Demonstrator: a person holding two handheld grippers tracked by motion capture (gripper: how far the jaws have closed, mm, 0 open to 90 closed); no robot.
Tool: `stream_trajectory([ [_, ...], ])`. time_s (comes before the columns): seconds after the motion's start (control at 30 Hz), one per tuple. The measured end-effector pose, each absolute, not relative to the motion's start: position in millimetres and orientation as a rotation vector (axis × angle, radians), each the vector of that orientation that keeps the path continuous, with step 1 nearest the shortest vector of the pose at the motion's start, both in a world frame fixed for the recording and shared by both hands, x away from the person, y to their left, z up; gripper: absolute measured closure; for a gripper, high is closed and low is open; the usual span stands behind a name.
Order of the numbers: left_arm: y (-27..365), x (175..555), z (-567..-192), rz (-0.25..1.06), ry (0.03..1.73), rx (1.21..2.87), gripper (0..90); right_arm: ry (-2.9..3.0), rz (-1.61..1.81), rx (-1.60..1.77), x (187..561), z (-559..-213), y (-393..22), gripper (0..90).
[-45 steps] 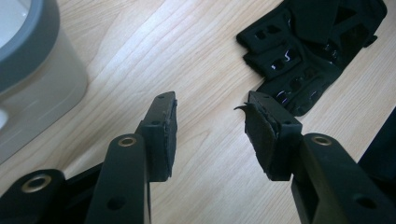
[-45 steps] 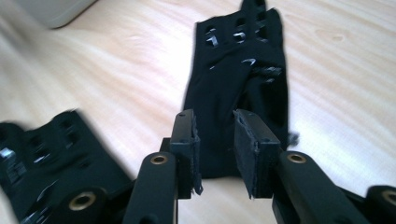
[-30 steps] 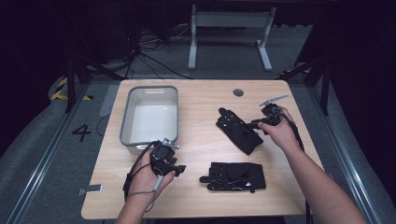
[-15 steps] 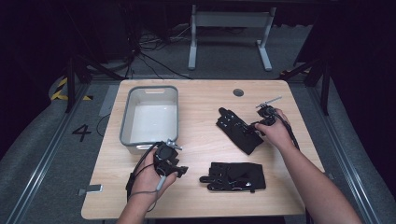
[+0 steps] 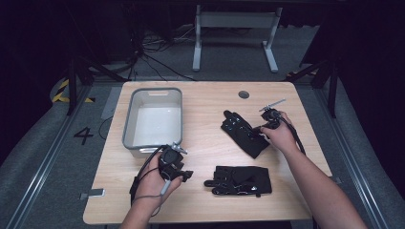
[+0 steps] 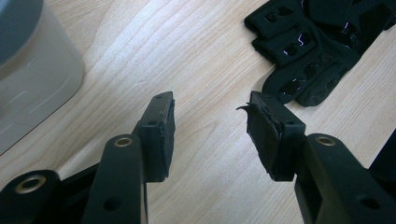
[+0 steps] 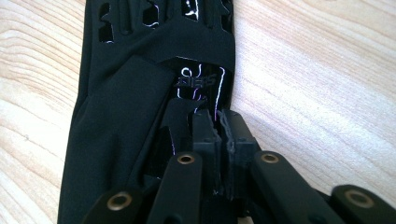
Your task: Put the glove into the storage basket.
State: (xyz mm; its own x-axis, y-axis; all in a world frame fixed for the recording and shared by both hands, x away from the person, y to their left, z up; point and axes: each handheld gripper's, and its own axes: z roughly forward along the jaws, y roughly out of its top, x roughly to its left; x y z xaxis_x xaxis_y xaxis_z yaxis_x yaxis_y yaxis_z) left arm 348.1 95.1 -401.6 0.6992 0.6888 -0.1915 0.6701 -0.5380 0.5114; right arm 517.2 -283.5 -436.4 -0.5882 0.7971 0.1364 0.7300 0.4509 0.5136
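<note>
High view, far glove: a black glove (image 5: 242, 133) lies aslant on the right half of the wooden table (image 5: 205, 109); the right gripper (image 5: 264, 129) meets its cuff end.
High view, near glove: a second glove (image 5: 240, 180) lies flat near the front edge, just right of the left gripper (image 5: 184, 175).
High view, bin: a grey bin (image 5: 154, 119) stands at the left, nothing visible inside.
High view, room: dark floor, cables, a metal stand beyond the table, a painted "4" at the left.
Left gripper view, jaws: apart over bare wood, holding nothing; the near glove (image 6: 317, 56) lies ahead to the upper right, the bin wall (image 6: 32, 84) at the left.
Right gripper view, jaws: drawn together on the cuff fabric of the far glove (image 7: 140, 112).
Judgement, step in hand: likely lifting the far glove, perhaps toward the bin. A pinch on thin cuff cloth can slip, so raise slowly, and let the limp fingers clear the table before moving sideways.
</note>
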Motion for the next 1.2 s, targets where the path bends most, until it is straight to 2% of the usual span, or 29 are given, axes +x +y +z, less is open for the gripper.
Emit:
stream_trajectory([
  [0.57,90,349,-400,0.042,1.013,2.351,52.2,2.499,0.948,1.109,484,-385,-285,87.2],
  [0.87,85,351,-399,0.043,0.996,2.36,52.3,2.503,1.038,0.932,450,-352,-281,87.2],
  [1.2,84,352,-398,0.047,0.989,2.357,52.7,2.523,1.067,0.845,423,-339,-278,87.2],
])
